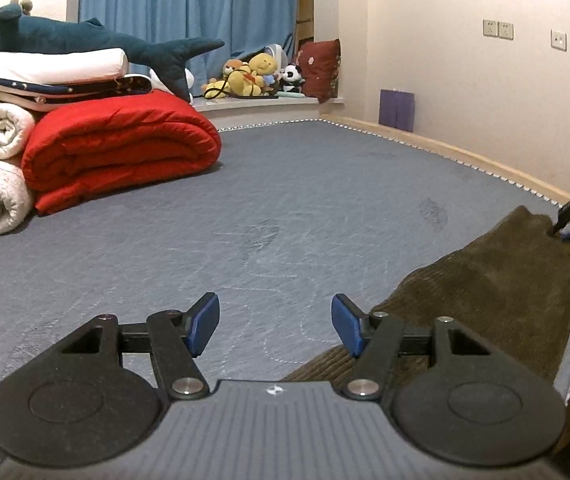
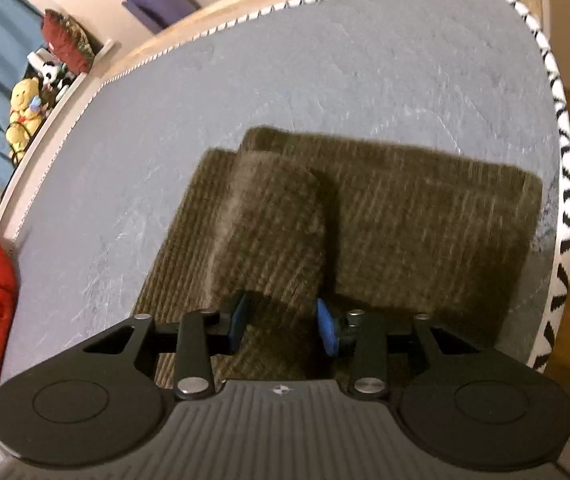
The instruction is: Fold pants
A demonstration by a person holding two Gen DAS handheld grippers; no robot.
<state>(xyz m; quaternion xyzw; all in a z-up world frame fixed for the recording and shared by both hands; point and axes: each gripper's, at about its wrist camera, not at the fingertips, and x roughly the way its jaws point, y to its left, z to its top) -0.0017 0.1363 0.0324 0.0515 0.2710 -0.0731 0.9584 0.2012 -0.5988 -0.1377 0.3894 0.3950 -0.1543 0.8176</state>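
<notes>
Presently the left gripper stood wide and empty; the right gripper stood narrowly apart astride a raised fold of the pants, grip unconfirmed. Closing short risked dropping that fold.

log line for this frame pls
pants: folded on mattress | left gripper: open, empty | right gripper: open over pants, no grip
</notes>
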